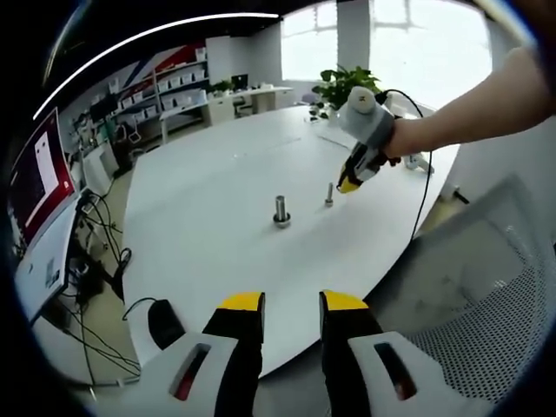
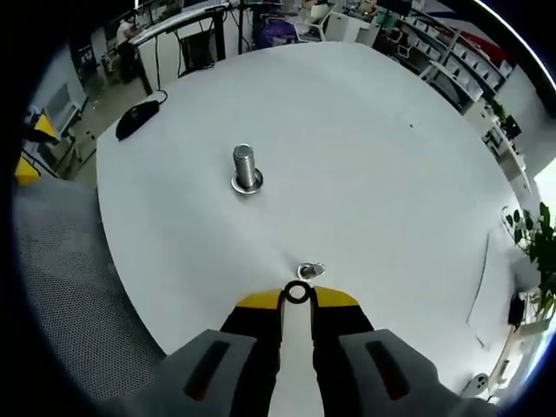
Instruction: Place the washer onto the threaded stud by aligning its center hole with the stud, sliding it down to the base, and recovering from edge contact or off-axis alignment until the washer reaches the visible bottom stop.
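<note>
Above the white worktop (image 2: 391,174), right gripper (image 2: 297,295) fingers pinch the washer (image 2: 297,293) flat for threading onto the stud (image 2: 310,272) below; left gripper (image 1: 291,304) fingers wait apart.

Lower centre of the right gripper view: the right gripper (image 2: 297,295) pinches a washer (image 2: 297,293), covering its sides; the small metal piece (image 2: 310,271) just above is too small to identify.
</note>
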